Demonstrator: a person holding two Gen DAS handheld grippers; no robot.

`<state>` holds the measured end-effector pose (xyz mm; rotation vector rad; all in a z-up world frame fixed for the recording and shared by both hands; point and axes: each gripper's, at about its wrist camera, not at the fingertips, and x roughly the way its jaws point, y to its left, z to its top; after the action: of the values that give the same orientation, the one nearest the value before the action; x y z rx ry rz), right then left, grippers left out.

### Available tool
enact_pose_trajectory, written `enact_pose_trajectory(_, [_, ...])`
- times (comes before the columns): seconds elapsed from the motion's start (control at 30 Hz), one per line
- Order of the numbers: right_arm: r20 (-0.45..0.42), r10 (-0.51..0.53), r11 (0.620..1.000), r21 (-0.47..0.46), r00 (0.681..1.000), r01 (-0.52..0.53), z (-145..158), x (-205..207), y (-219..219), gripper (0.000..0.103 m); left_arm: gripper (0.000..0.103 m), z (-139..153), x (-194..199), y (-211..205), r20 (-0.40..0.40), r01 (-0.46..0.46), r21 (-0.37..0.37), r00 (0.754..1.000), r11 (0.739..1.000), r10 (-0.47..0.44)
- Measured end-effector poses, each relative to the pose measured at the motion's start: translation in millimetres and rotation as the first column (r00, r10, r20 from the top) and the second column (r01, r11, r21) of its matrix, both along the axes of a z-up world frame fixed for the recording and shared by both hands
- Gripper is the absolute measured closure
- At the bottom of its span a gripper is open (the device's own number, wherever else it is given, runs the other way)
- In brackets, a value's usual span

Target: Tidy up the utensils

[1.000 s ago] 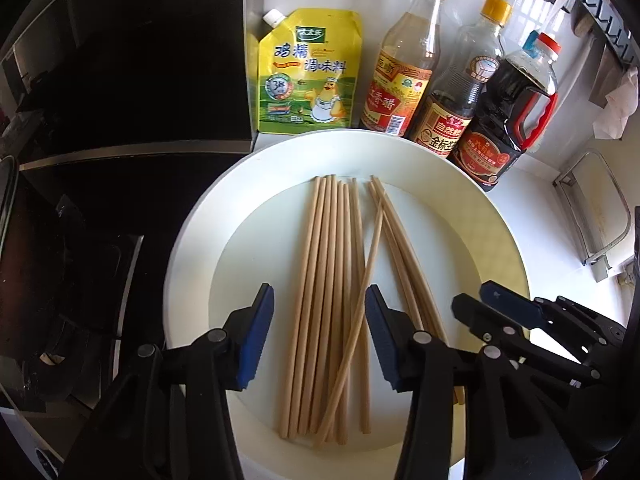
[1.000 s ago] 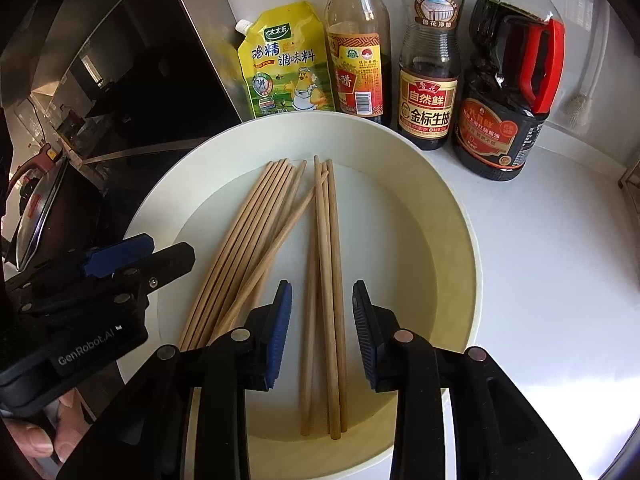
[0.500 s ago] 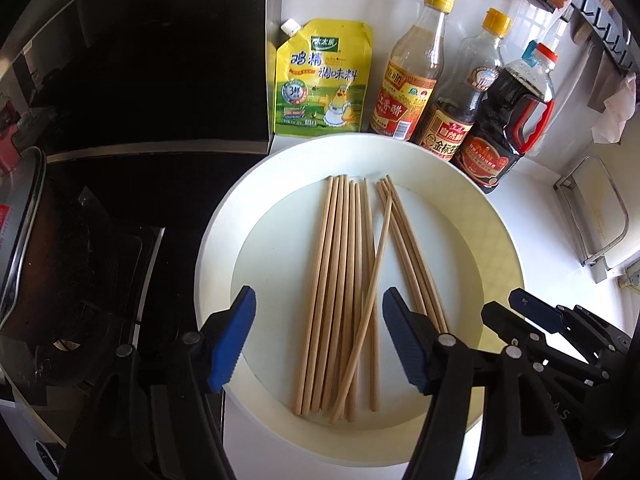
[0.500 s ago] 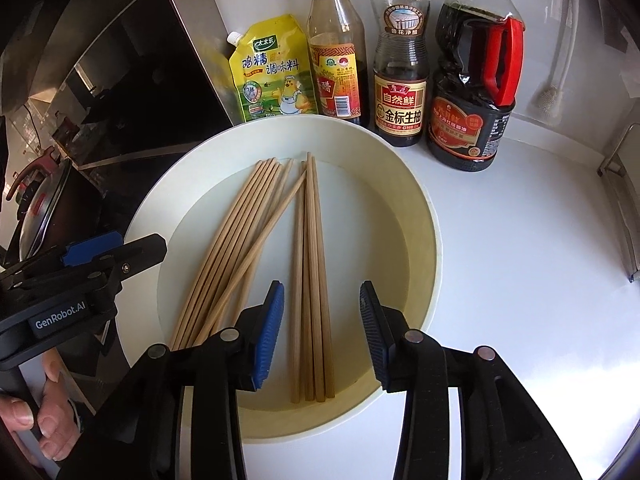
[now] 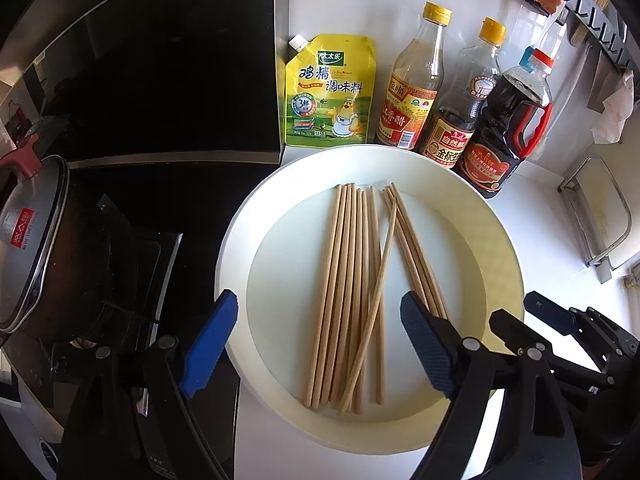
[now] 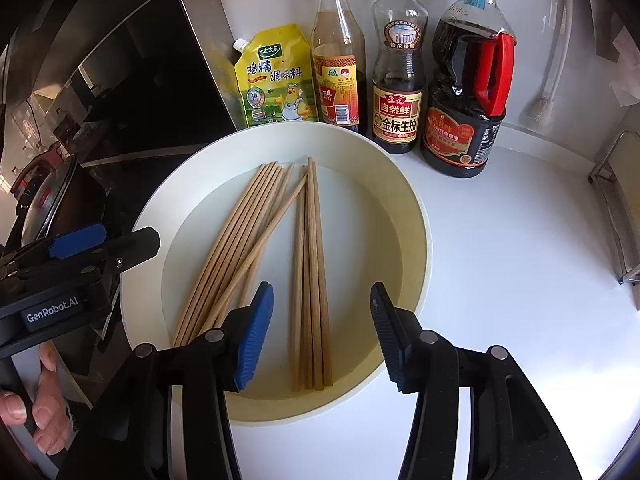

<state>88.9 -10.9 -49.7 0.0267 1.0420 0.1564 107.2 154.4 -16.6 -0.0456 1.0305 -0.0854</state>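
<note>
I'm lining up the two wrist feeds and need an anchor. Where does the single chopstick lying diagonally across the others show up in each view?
Left wrist: the crossing chopstick runs from upper right down to lower left, centre of the plate, over the larger bundle.
Right wrist: the same chopstick slants left of centre, between the two bundles.
Shared landmark: the yellow seasoning pouch behind the plate.

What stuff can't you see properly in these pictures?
- Chopsticks: in the right wrist view, the near ends of the left bunch hide behind the right tongs; in the left wrist view, the right bunch's ends hide behind the left tongs.
- Pot: cut off by the left edge.
- Bottle tops: the middle bottle is cut off in the right wrist view.
- Small label print: too tiny.
</note>
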Motion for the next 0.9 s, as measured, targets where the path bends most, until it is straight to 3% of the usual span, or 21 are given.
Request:
enact_pose_trajectory(0.4, [0.008, -0.027, 0.999, -0.026, 1.0, 0.027, 6, -6, -1, 0.045, 0.012, 10, -8, 2, 0.028, -0.022, 0.029, 0.999, 0.999, 0.021])
enact_pose_trajectory(0.9, [0.015, -0.036, 0.999, -0.04, 0.999, 0.037, 10, -9, -3, 0.043, 0.01, 18, -15, -3, 0.046, -0.017, 0.078, 0.999, 0.997, 0.013])
